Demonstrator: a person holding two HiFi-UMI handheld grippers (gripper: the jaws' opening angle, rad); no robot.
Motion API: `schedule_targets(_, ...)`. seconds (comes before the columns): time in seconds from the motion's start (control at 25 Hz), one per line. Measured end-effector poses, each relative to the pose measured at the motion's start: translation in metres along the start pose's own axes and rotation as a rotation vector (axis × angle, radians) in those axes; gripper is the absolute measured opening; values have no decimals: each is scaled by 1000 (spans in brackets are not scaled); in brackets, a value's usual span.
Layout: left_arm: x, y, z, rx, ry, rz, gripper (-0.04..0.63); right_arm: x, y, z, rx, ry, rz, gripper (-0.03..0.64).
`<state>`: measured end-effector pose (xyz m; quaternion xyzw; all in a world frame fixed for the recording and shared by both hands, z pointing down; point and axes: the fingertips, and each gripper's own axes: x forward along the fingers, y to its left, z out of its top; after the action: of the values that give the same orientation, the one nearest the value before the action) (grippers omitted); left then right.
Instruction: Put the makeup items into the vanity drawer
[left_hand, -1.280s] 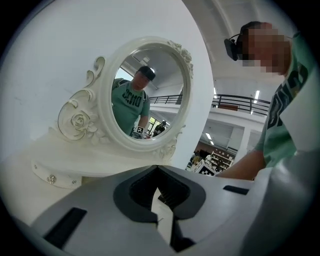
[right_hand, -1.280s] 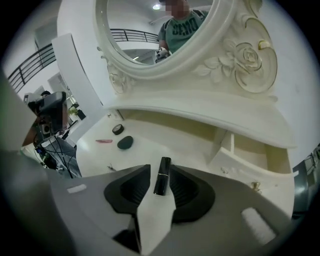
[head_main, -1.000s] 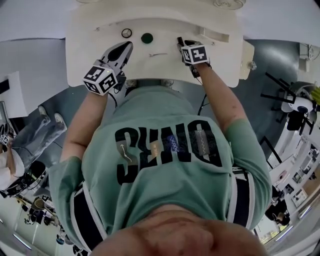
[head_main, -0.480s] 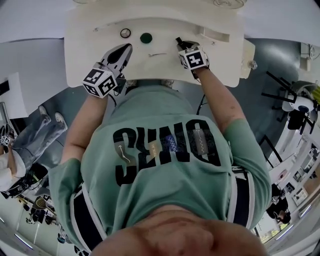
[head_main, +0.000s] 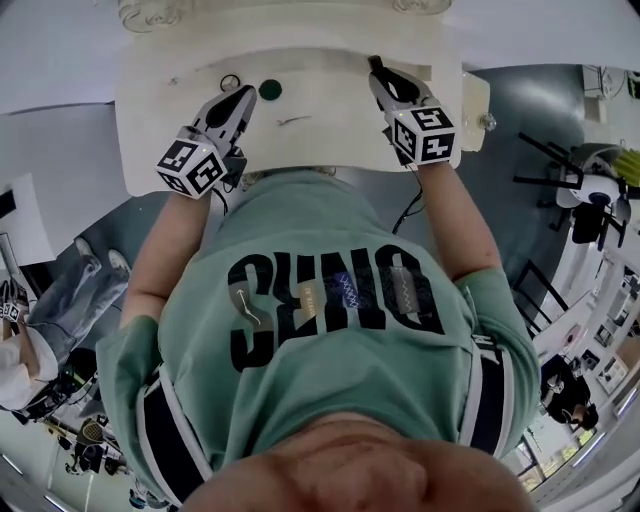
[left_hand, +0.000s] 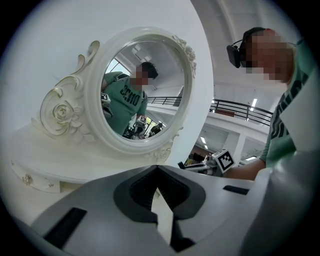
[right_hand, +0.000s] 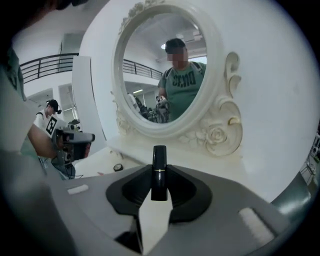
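Two tools work over the counter (head_main: 150, 130). The left hand-held gripper (head_main: 244, 97), at the front-left, has its jaws together and empty. The right hand-held gripper (head_main: 379, 75), above the right side, has just been closing its jaws and clamps a black lipstick (right_hand: 159, 172) upright. Two discs (head_main: 269, 89) lie beyond, near the back-left. A mirror (right_hand: 167, 65) stands behind.
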<state>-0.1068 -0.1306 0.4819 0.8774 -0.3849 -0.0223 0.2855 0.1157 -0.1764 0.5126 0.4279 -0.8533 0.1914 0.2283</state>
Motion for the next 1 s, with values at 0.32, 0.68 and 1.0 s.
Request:
schedule_targets(0.32,29,-27,30,48,-21,-63,-1,-40,-33,43,-103,-74,-53,100)
schedule_targets(0.68,46,-36,40,53,-38,-76,0,-49,-64,37,-124,-68,-89,100)
schedule_targets(1.0,53,-34,29,53,0,-77,0,-12,-96,-40,-357,316,9,100)
